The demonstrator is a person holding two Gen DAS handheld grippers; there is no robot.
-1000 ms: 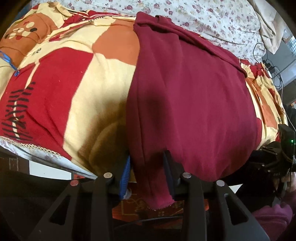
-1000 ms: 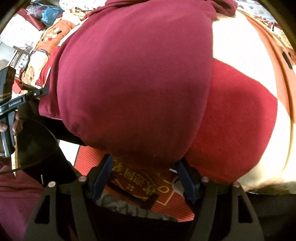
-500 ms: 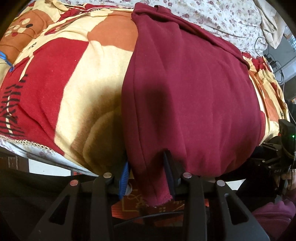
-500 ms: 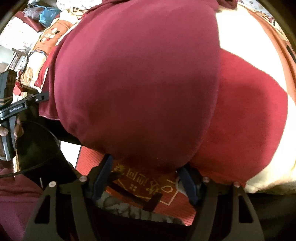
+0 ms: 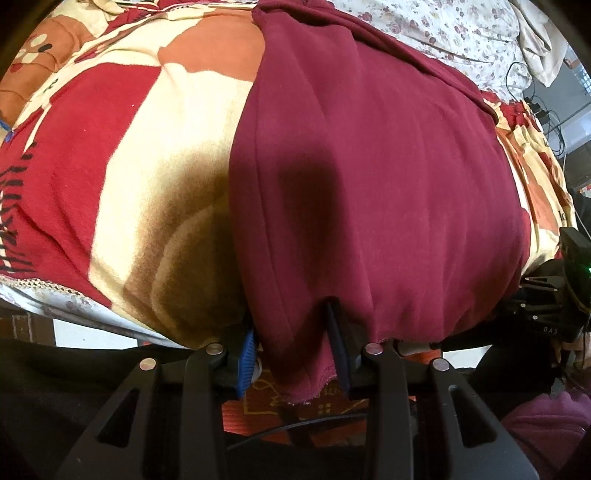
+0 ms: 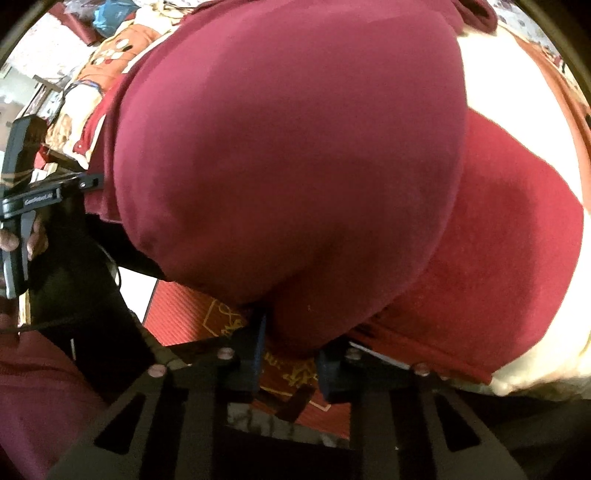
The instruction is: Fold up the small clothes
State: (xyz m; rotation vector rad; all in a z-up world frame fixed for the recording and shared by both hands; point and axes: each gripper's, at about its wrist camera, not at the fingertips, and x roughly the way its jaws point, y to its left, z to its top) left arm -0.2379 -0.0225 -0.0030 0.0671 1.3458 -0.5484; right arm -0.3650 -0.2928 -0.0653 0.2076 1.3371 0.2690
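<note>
Bed holds thick blanket with red, cream, orange patches; flowery sheet behind, cables at far right corner. Red mat on floor below.

Dark red garment lies flat on blanket, near hem hanging over bed edge.

Left gripper: jaws pinching hem corner.

Right gripper: jaws closing on other hem corner, cloth between them.

To do well: get firm bite both sides, lift both corners level, carry hem toward far edge, keep cloth smooth.
</note>
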